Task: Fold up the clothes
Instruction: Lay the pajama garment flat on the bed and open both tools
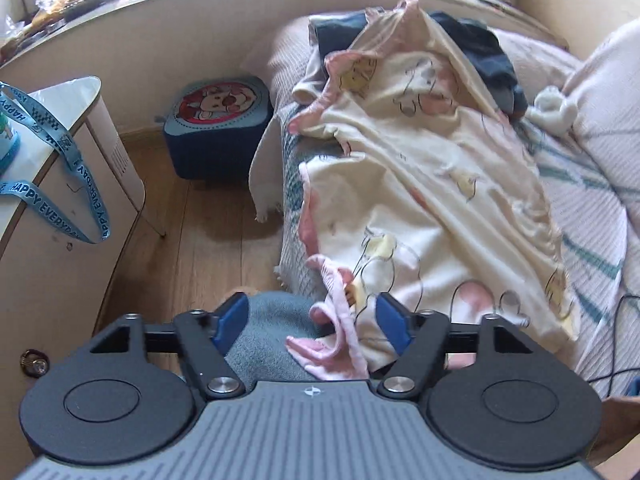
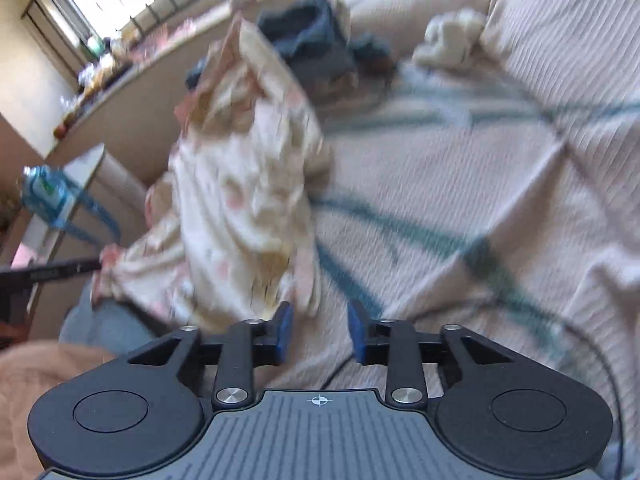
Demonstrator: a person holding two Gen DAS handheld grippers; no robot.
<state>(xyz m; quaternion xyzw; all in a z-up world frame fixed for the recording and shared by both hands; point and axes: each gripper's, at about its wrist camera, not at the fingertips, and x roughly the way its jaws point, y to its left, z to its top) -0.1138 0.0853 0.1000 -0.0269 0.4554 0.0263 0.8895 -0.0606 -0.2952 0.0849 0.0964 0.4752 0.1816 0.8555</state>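
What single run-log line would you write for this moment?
left claw: open, pink hem loose between pads | right claw: open, empty | cream cartoon-print garment: crumpled on striped bedspread

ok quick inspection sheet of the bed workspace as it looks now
surface: bed cover, pale ribbed weave with teal stripes.
job's things: cream cartoon-print garment spread loose and creased, pink trim hanging over the bed's edge; dark blue clothes heaped behind it.
clutter: small white bundle beside the pillow.
grippers: left tool open, pink trim lying between its fingers; right tool open, nothing between its fingers.
cables: thin black cable on the cover at the right.
surroundings: white cabinet with a blue ribbon, blue stool on the wood floor.
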